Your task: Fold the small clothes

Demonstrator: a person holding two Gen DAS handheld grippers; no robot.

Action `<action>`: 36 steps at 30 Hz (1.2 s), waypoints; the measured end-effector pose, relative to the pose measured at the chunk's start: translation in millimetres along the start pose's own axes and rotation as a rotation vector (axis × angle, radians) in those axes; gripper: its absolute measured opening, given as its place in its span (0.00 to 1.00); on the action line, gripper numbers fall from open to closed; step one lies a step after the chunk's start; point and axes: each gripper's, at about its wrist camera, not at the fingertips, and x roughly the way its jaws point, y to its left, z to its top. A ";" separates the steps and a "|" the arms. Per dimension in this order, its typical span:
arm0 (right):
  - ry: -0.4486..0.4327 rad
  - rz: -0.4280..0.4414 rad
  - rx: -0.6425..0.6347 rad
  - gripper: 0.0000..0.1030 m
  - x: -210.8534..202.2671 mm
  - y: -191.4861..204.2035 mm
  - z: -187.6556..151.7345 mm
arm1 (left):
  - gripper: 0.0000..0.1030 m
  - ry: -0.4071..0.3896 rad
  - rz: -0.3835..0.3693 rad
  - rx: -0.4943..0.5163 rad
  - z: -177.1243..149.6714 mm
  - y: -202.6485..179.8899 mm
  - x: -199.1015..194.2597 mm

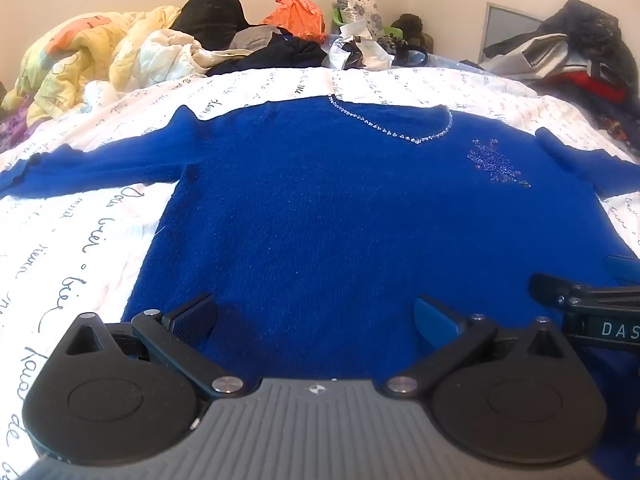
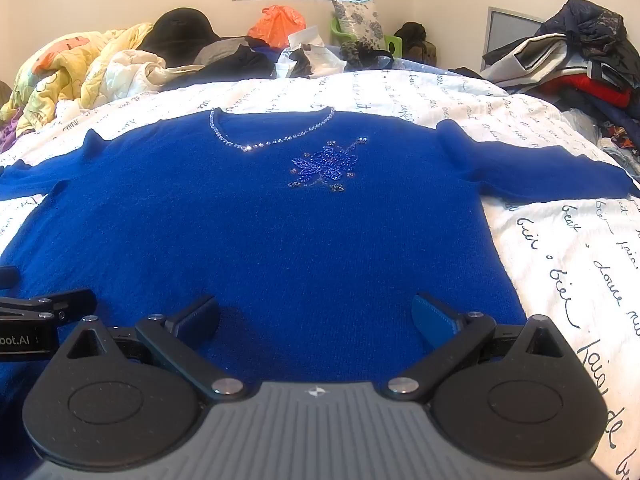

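Observation:
A royal-blue knit sweater (image 1: 320, 208) (image 2: 256, 232) lies flat and face up on the bed, both sleeves spread sideways. It has a beaded neckline (image 2: 272, 136) and a sequin flower (image 2: 324, 166) on the chest. My left gripper (image 1: 316, 316) hovers over the sweater's lower left part, open, with nothing between its fingers. My right gripper (image 2: 316, 316) hovers over the lower right part, also open and empty. Each gripper's finger shows at the edge of the other's view, the right one (image 1: 580, 300) and the left one (image 2: 44, 308).
The white bedsheet (image 2: 560, 240) with black script covers the bed (image 1: 60, 240). A yellow quilt (image 1: 72, 56), an orange bag (image 2: 276, 24), dark clothes and a floral pillow (image 2: 360, 20) pile up at the far edge. A heap of jackets (image 2: 580, 56) lies at far right.

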 end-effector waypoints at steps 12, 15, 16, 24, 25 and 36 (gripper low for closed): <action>-0.002 -0.002 -0.002 1.00 -0.7 0.3 -0.1 | 1.00 -0.013 0.014 0.013 -2.6 0.5 -3.6; -0.002 -0.002 -0.002 1.00 -0.6 0.5 0.0 | 1.00 -0.020 0.020 0.004 -7.4 -0.3 -9.3; -0.003 -0.002 -0.002 1.00 -0.5 0.6 0.0 | 1.00 -0.020 0.025 0.004 -7.2 -2.0 -9.0; -0.002 -0.002 -0.002 1.00 -0.6 0.6 -0.2 | 1.00 -0.019 0.023 0.001 -6.0 -2.2 -7.8; -0.002 -0.002 -0.002 1.00 -0.6 0.6 -0.3 | 1.00 -0.019 0.023 0.000 -6.1 -2.0 -7.9; -0.003 -0.002 -0.002 1.00 -0.9 0.4 -0.4 | 1.00 -0.019 0.022 0.001 -6.1 -2.1 -7.6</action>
